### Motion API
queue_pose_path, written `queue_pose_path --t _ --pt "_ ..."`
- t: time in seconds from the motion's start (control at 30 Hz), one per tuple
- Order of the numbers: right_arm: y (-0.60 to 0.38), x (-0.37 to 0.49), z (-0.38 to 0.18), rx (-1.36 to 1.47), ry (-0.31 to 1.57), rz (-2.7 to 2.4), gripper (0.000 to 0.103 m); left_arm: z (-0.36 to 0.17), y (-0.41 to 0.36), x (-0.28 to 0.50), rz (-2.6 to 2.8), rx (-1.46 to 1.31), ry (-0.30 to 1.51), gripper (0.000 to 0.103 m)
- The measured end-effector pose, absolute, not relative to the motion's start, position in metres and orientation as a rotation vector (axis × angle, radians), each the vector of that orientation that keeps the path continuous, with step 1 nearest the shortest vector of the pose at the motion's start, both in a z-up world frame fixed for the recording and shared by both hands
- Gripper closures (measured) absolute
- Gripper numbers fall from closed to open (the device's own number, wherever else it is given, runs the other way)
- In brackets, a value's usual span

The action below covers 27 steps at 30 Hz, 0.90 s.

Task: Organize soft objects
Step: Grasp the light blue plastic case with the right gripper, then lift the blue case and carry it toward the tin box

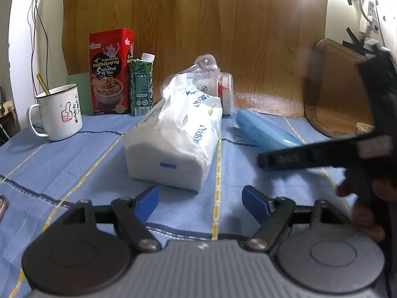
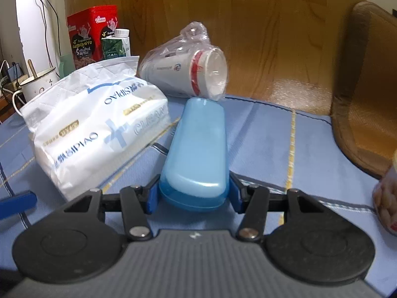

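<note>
A white soft tissue pack (image 1: 173, 139) lies on the blue cloth, just ahead of my open, empty left gripper (image 1: 201, 202); it also shows in the right wrist view (image 2: 99, 129). A light blue case (image 2: 196, 151) lies between the blue pads of my right gripper (image 2: 193, 193), which touch its near end on both sides. The case also shows in the left wrist view (image 1: 265, 130), with the right gripper (image 1: 322, 154) blurred beside it. A sleeve of paper cups in a plastic bag (image 2: 186, 72) lies behind the case.
A white mug with a spoon (image 1: 58, 111), a red tin (image 1: 110, 72) and a green carton (image 1: 142, 84) stand at the back left. A brown woven cushion (image 2: 364, 87) leans at the right. A wood-pattern wall (image 1: 198, 24) stands behind.
</note>
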State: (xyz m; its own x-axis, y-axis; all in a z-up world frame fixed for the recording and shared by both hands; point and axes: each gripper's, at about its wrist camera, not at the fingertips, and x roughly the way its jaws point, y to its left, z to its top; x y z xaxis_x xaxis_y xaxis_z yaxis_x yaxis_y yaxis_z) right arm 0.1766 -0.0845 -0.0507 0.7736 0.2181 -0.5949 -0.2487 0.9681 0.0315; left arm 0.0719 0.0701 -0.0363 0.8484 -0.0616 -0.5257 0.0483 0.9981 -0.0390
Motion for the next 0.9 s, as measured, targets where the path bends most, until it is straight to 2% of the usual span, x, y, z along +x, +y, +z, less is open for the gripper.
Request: queue_pose_path --t 0.4,0.9 --pt "-0.139 0.089 -0.052 -0.021 0.621 0.246 0.046 -0.040 0.062 0.079 -0.025 0.040 0.611 0.024" --pt "-0.179 -0.026 -0.067 -0.051 0.532 0.132 0.046 -0.042 0.054 0.081 0.023 0.104 0.628 0.015"
